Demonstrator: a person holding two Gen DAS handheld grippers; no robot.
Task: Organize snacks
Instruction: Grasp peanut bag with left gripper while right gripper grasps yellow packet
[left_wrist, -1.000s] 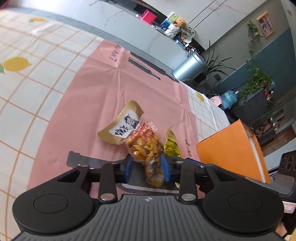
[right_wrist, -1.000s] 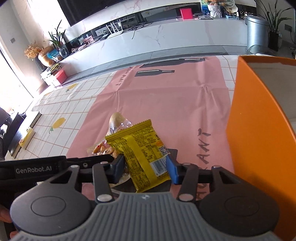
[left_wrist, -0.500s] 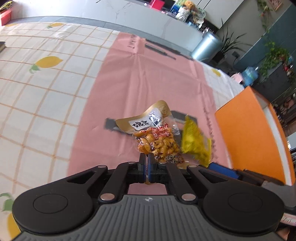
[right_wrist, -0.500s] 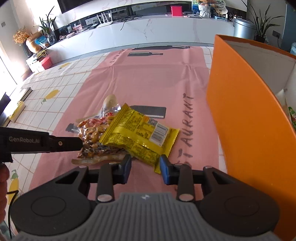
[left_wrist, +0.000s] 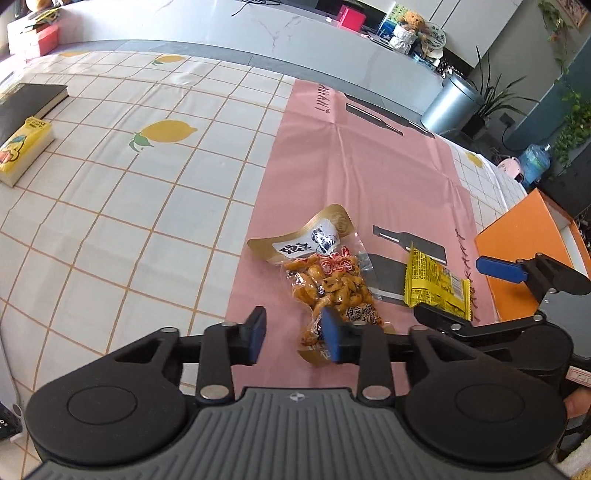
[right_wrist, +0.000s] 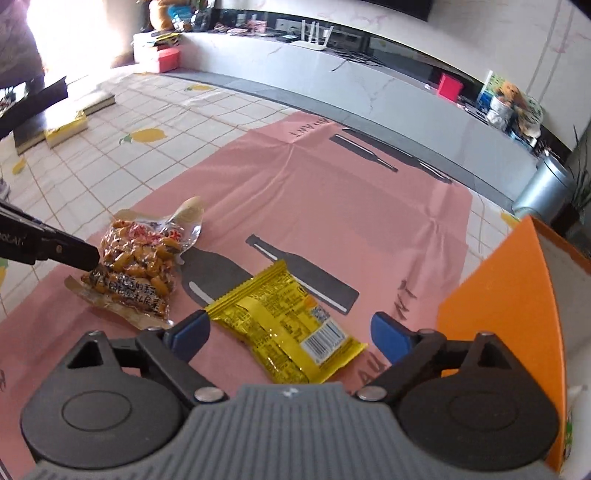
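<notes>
The left hand-held gripper (left_wrist: 291, 334), jaws just opening, stood spread, its right pad hiding the peanut pouch's (left_wrist: 328, 282) near end. The right hand-held gripper (right_wrist: 291, 334), likewise just opening, gaped around the loose yellow packet (right_wrist: 286, 325); the orange box (right_wrist: 517, 314) ran off-frame.

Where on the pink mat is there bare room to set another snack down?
The far half of the pink mat, beyond the printed bottle, is bare. So is the checked cloth left of the mat. The near strip is crowded: peanut pack, yellow packet, orange box and both open claws.
</notes>
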